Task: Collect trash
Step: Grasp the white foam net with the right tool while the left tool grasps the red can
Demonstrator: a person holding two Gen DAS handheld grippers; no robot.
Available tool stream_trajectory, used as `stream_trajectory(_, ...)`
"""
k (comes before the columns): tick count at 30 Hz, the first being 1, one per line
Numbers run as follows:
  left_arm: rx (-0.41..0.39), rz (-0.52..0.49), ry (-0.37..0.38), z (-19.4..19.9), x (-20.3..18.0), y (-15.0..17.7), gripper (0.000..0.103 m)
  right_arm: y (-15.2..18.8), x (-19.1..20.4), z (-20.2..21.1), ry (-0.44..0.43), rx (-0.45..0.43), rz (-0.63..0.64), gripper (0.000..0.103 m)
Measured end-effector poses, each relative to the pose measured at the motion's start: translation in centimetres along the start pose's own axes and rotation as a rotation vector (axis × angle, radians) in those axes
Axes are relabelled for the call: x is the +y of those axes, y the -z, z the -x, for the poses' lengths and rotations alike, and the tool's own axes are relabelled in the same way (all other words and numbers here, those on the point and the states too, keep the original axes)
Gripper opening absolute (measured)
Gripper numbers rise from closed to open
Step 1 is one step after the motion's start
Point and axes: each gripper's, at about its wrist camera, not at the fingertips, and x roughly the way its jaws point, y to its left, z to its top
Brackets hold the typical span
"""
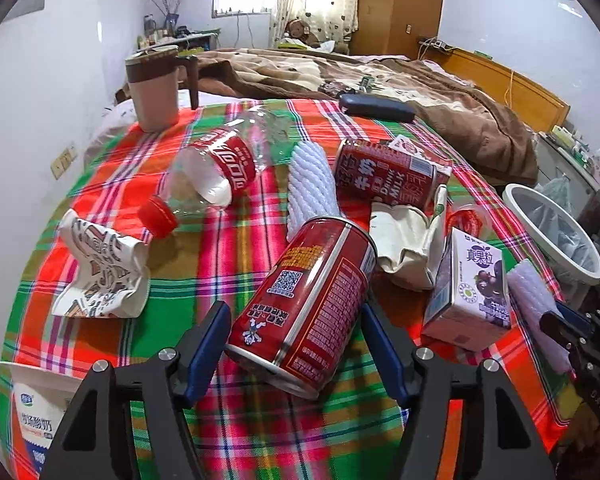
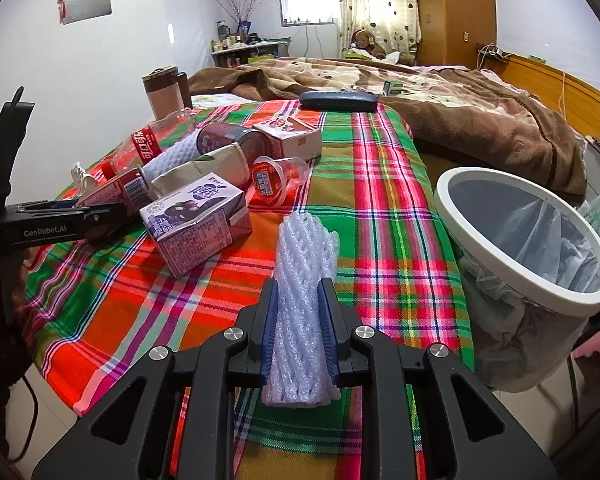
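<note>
A red drink can (image 1: 312,300) lies tilted on the plaid cloth (image 1: 228,264). My left gripper (image 1: 296,320) stands open around the can's lower end, with a thin gap at each blue pad. A white foam net sleeve (image 2: 304,248) is pinched between the pads of my right gripper (image 2: 300,284), which is shut on it just above the cloth's front edge. The left wrist view shows that sleeve (image 1: 528,292) and the right gripper (image 1: 572,332) at the far right. A white-rimmed bin (image 2: 480,216) lined with a clear bag stands right of the bed edge.
Scattered on the cloth are a purple juice carton (image 2: 196,220), a cola bottle (image 1: 220,168), a second red can (image 1: 384,176), another foam net (image 1: 312,184), a crumpled paper cup (image 1: 100,272), a jelly cup (image 2: 276,178) and a yoghurt tub (image 1: 32,412). A mug (image 1: 154,88) and a black case (image 1: 376,108) sit at the back.
</note>
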Motion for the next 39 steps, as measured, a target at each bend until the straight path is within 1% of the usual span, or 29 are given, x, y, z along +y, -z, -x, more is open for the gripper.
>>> stream_trajectory(4, 0.0, -0.032, -0.005, 0.3, -0.8, 0.1, 0.064, -0.1, -0.2, -0.1, -0.001, 0.0, -0.008, 0.021)
stream_trajectory(8, -0.004, -0.029, -0.014, 0.5, -1.2, 0.4, 0.06, -0.2, -0.1, -0.2, -0.003, 0.0, -0.007, 0.021)
stream_trajectory(11, -0.009, -0.008, 0.002, 1.0, -1.3, 0.8, 0.058, -0.2, -0.1, -0.2, -0.005, -0.001, -0.01, 0.02)
stream_trajectory(13, -0.017, -0.002, 0.001, 1.4, -1.4, 1.1, 0.057, -0.2, -0.1, 0.0, -0.007, -0.01, -0.017, 0.017)
stream_trajectory(19, 0.002, 0.006, 0.036, 1.7, -1.5, 1.3, 0.057, -0.3, -0.3, -0.1, -0.016, -0.012, -0.019, 0.015)
stream_trajectory(21, -0.011, 0.01, 0.053, 1.9, -1.3, 0.9, 0.059, -0.3, -0.4, -0.1, -0.018, -0.013, -0.021, 0.015)
stream_trajectory(23, -0.015, 0.005, 0.054, 1.8, -1.2, 0.4, 0.072, -0.2, -0.5, -0.1, -0.018, -0.012, -0.023, 0.015)
stream_trajectory(26, -0.014, 0.0, 0.051, 1.3, -1.3, -0.4, 0.073, -0.3, -0.6, -0.1, -0.018, -0.013, -0.024, 0.015)
stream_trajectory(27, -0.009, -0.008, 0.038, 0.9, -1.3, -0.5, 0.072, -0.3, -0.6, -0.1, -0.017, -0.012, -0.026, 0.015)
stream_trajectory(28, 0.012, -0.012, 0.02, 0.3, -1.4, -0.6, 0.072, -0.3, -0.6, -0.2, -0.018, -0.011, -0.028, 0.015)
stream_trajectory(30, 0.036, 0.002, 0.019, -0.7, -1.2, -0.6, 0.072, -0.3, -0.8, -0.1, -0.019, -0.012, -0.033, 0.015)
stream_trajectory(31, 0.048, 0.005, 0.013, -1.0, -1.1, -0.5, 0.068, -0.4, -0.8, -0.1, -0.019, -0.012, -0.032, 0.015)
stream_trajectory(32, 0.048, -0.001, 0.004, -1.0, -1.1, -0.4, 0.057, -0.4, -0.8, -0.2, -0.018, -0.012, -0.03, 0.015)
stream_trajectory(35, 0.046, -0.018, -0.027, -0.8, -1.3, 0.0, 0.056, -0.4, -0.8, -0.2, -0.019, -0.015, -0.032, 0.015)
stream_trajectory(39, 0.034, -0.019, -0.037, -0.1, -1.5, 0.0, 0.055, -0.6, -0.9, -0.1, -0.022, -0.021, -0.035, 0.014)
